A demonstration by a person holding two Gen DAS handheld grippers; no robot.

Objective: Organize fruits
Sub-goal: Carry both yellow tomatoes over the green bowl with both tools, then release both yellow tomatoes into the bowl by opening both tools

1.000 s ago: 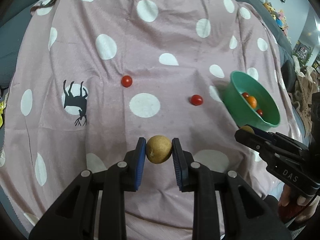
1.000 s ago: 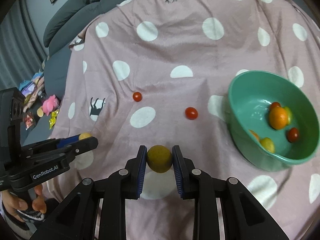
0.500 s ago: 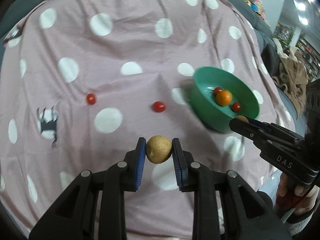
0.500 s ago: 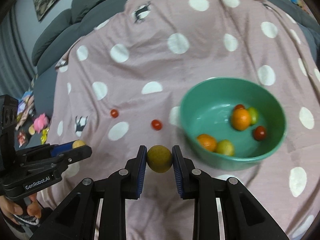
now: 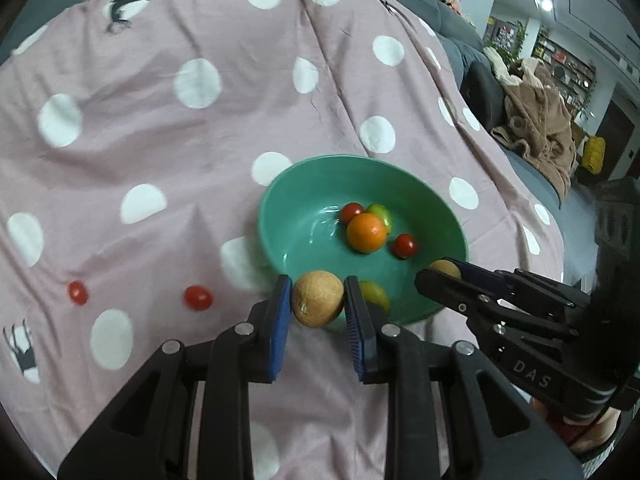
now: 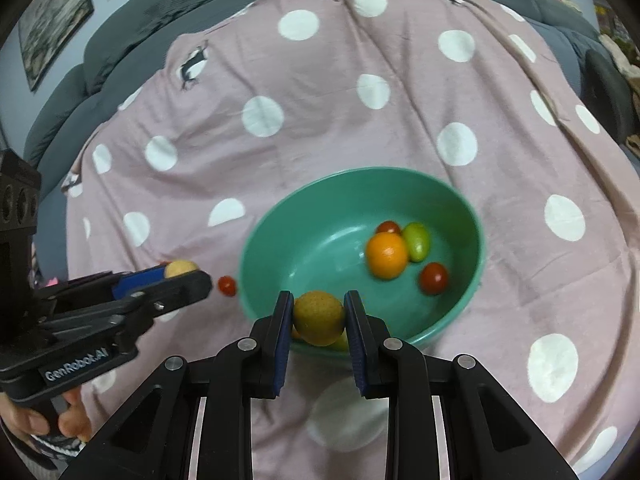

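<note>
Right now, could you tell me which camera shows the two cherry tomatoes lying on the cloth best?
The left wrist view: both cherry tomatoes lie unobstructed on the spotted cloth, left of the green bowl. The right wrist view shows only one clearly; the left claw blocks the area beyond.

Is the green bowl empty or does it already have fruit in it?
Not empty: the green bowl already holds an orange, cherry tomatoes and a green fruit.

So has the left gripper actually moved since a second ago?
Yes. The left gripper, shut on a tan round fruit, has swung toward the green bowl: the bowl sat far right in its view before and now lies just beyond its fingertips.
</note>
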